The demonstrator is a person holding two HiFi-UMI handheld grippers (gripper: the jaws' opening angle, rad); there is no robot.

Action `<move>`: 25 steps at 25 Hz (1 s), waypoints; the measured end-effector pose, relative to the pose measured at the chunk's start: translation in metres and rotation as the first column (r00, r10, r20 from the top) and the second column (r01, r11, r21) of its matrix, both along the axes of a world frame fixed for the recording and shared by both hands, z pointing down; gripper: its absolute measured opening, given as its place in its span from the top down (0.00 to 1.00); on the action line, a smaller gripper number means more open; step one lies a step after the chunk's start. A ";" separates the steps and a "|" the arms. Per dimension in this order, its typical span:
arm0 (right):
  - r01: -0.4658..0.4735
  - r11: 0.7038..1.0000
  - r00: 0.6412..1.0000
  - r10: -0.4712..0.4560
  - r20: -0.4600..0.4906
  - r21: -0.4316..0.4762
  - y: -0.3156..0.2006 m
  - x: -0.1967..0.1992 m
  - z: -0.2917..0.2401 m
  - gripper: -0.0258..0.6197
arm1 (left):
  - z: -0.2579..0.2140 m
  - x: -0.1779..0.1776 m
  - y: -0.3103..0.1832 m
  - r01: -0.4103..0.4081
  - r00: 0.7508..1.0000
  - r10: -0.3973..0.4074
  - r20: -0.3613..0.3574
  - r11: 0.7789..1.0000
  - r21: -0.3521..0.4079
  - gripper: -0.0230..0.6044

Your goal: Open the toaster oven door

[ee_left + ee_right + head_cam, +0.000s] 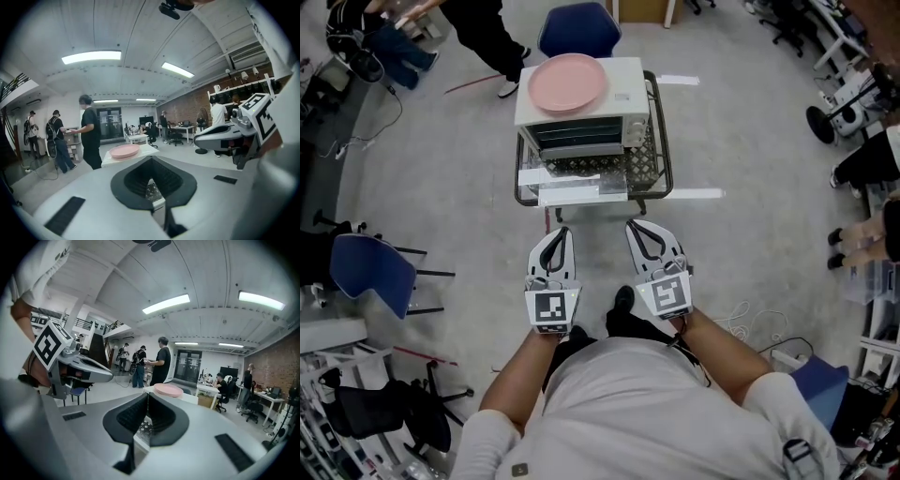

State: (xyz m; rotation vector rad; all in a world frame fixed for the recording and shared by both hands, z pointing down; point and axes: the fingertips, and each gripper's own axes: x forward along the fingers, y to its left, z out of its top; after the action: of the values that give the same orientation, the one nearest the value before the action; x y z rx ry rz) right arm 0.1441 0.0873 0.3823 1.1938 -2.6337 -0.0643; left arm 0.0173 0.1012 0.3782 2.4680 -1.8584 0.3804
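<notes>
Toaster oven on wire cart, grey floor; left tool, right tool pressed together.

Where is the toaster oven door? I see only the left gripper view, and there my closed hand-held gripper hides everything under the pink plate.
Observer: In the head view the toaster oven has its door facing you, below the pink plate; the door looks shut.
Operator: What does it stand on?
Observer: A wire cart; it sits on the cart's back part.
Operator: And my other hand, is it ready?
Observer: The right hand-held gripper is shut and empty, short of the cart, beside the left hand-held gripper.
</notes>
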 end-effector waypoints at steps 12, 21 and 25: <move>0.022 0.998 0.999 -0.020 -0.028 0.058 0.080 -0.035 -0.027 0.92 | -0.018 -0.051 0.079 -0.037 0.999 0.037 -0.016 0.999 0.022 0.94; 0.012 1.000 0.999 -0.011 0.051 -0.008 0.154 -0.070 -0.043 0.93 | -0.043 -0.084 0.144 -0.113 0.992 0.115 -0.046 0.993 0.040 0.94; 0.021 1.000 1.000 -0.021 0.018 -0.007 0.190 -0.090 -0.042 0.93 | -0.041 -0.102 0.181 -0.153 0.985 0.152 -0.083 0.988 -0.003 0.94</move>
State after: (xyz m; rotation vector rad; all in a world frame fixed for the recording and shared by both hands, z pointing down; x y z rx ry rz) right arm 0.0537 0.2774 0.3398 1.1700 -2.6600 -0.0486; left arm -0.0852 0.2820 0.3372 2.5861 -1.6394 0.2860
